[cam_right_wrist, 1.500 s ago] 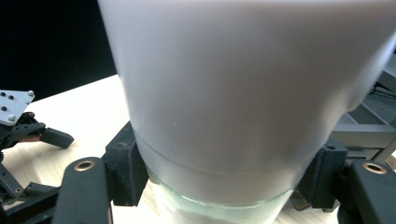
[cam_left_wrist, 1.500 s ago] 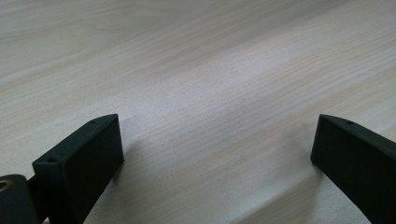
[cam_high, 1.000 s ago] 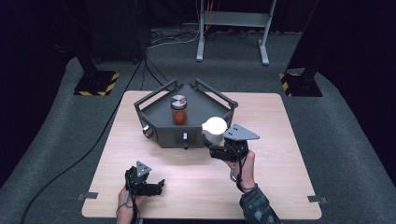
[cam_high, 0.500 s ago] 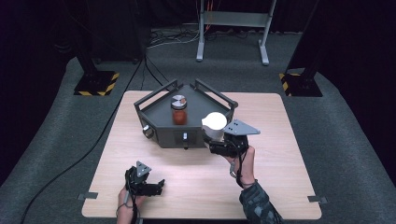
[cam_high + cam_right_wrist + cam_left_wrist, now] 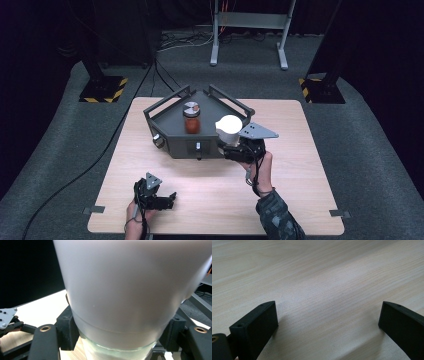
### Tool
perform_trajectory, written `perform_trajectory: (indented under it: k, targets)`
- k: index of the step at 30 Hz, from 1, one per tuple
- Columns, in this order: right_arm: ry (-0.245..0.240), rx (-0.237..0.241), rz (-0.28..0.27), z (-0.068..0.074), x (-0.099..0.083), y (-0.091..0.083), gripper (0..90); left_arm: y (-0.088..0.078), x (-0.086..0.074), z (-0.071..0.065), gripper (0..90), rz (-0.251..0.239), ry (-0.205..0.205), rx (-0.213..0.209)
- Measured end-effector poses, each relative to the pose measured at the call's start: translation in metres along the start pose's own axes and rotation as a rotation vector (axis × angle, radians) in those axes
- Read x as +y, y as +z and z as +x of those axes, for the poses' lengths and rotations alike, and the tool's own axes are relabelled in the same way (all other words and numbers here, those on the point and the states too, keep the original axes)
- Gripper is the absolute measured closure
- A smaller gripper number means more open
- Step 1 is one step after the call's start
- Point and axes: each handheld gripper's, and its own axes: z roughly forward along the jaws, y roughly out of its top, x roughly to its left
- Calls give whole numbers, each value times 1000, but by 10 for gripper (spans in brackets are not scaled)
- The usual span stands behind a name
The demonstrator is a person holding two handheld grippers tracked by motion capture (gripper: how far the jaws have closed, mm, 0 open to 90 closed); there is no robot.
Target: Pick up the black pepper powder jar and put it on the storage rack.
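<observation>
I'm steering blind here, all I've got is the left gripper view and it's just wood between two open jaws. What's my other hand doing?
Observer: The right gripper is shut on a white-lidded jar, held at the front right corner of a black tray.
Operator: Is anything in that tray?
Observer: Yes, a jar with dark red contents and a silver lid stands upright near its middle.
Operator: And where's my left gripper relative to all that?
Observer: The left gripper is low over the table near the front edge, well apart from the tray, with nothing between its jaws.
</observation>
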Motion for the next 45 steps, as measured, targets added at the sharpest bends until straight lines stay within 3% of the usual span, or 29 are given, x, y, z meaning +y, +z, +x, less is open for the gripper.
perform_trajectory:
  k: [45]
  targets:
    - [38,-23,36,-26,25,36,300,0,0,0,21,0,1,0]
